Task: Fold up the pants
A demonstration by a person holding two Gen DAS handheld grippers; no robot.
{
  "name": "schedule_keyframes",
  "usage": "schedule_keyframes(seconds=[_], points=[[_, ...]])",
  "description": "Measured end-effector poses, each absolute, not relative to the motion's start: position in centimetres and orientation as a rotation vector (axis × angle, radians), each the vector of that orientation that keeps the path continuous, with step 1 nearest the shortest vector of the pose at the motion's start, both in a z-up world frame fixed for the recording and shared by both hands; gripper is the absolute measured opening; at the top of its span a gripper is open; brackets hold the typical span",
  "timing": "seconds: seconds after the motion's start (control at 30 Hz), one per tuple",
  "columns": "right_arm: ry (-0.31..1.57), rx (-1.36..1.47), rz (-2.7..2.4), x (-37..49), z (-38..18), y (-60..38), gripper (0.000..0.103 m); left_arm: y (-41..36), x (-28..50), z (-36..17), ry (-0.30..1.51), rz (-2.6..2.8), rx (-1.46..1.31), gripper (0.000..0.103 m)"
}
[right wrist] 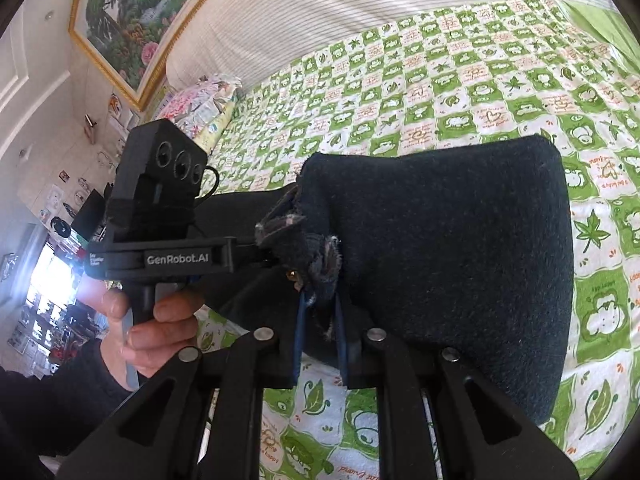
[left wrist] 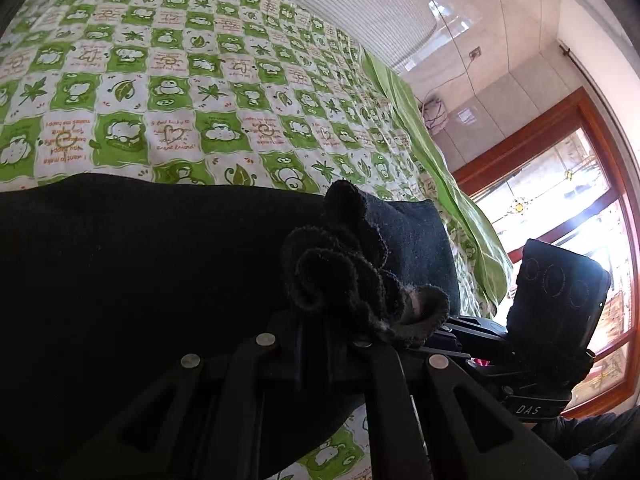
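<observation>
The dark, fleecy black pants [right wrist: 460,248] hang bunched between the two grippers, draped over the near part of a bed spread with a green-and-white checked cartoon-print sheet [left wrist: 192,92]. The left gripper [left wrist: 348,320] has its jaws closed on a crumpled wad of the fabric edge; the right gripper [right wrist: 320,300] has its jaws clamped on another bunched edge, with a broad fold of cloth to its right.

This looks like the carrying part of a fold: both held edges are being brought over and down toward the sheet. The next move calls for laying the held edges flat and aligned on the cloth below, then letting go without dragging it.

The far sheet is bare. A white ribbed headboard [right wrist: 340,8] and a patterned pillow [right wrist: 200,100] stand well apart, and nothing blocks the fold. The person's hand [right wrist: 152,328] grips the left handle.
</observation>
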State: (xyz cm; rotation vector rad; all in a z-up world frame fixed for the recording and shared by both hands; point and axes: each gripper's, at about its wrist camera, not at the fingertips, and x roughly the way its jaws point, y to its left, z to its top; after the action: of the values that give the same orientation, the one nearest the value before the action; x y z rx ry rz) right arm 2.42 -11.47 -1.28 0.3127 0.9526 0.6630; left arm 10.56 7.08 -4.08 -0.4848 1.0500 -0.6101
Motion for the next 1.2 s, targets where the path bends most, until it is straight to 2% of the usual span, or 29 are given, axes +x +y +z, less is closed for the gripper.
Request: schedule_keyframes(seconds=[0.1, 0.17, 0.23, 0.3, 0.73, 1.0, 1.2], points=[[0.966, 0.314, 0.666, 2.6, -1.2, -11.4, 0.02, 7.6, 10.2, -4.2, 1.05, -0.586, -0.51, 0.006], [0.969, 0.325, 0.677, 2.5, -1.0, -11.4, 0.028, 8.1, 9.8, -4.1, 1.046, -0.573, -0.517, 0.007], [0.97, 0.339, 0.695, 2.5, -0.7, -11.3, 0.04, 8.6, 9.4, -4.0, 1.04, -0.552, -0.519, 0.006], [0.969, 0.343, 0.704, 2.4, -0.4, -11.1, 0.045, 9.4, 8.8, -3.7, 1.037, -0.533, -0.533, 0.006], [0.839, 0.426, 0.627, 3.9, 3.3, -14.5, 0.045, 10.7, 5.1, -0.3, 0.942, -0.502, -0.613, 0.007], [0.915, 0.521, 0.607, 7.3, 1.4, -14.4, 0.045, 7.6, 4.9, -1.9, 1.012, -0.413, -0.556, 0.008], [0.995, 0.442, 0.593, 7.8, -0.5, -12.5, 0.045, 7.5, 5.1, -3.7, 1.044, -0.334, -0.575, 0.008]])
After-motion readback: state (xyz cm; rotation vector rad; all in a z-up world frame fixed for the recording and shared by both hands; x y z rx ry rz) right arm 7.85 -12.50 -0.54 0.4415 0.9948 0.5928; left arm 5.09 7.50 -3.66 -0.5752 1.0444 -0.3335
